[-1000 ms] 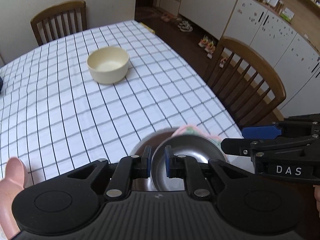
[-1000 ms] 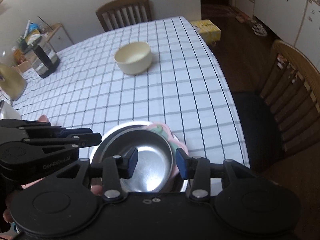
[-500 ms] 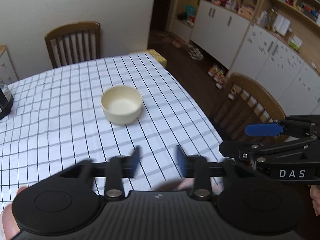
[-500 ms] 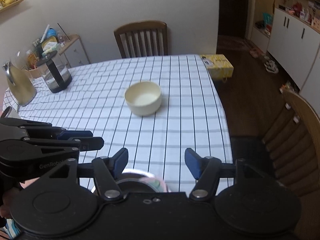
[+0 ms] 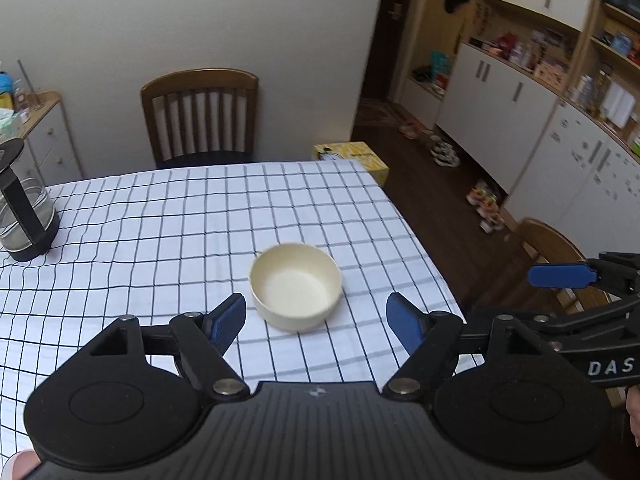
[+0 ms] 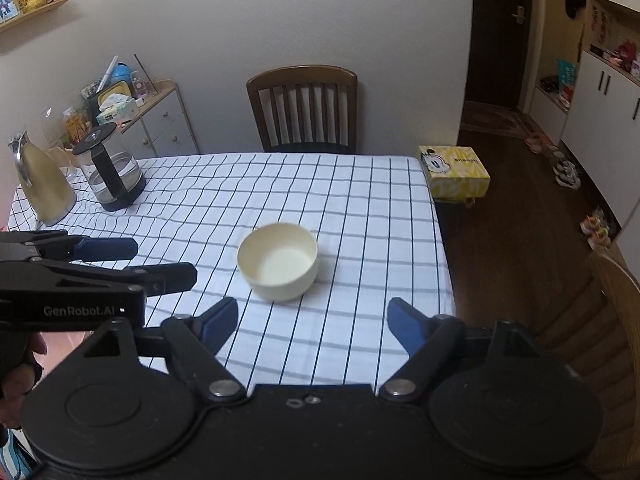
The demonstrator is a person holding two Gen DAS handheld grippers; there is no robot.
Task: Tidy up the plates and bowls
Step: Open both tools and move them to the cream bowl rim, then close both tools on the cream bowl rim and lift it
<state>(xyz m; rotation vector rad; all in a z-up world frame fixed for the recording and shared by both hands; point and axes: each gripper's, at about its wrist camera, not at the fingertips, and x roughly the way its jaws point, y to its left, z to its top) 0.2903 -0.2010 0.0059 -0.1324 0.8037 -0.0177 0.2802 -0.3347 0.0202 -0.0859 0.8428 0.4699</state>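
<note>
1 cream bowl (image 5: 296, 286) upright mid-table on checked cloth (image 5: 160, 220), near right edge. 2 grippers: left gripper (image 5: 316, 322) & right gripper (image 6: 312, 320), jaws opening wide, nothing betw them. 2 chairs, 1 glass kettle (image 6: 110, 166).

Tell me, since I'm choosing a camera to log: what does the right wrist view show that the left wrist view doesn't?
Only the right wrist view: a gold jug beside the kettle, and the left gripper from the side.
Only the left wrist view: the right gripper from the side.
Both: the cream bowl, the glass kettle, the far chair, the checked tablecloth.
</note>
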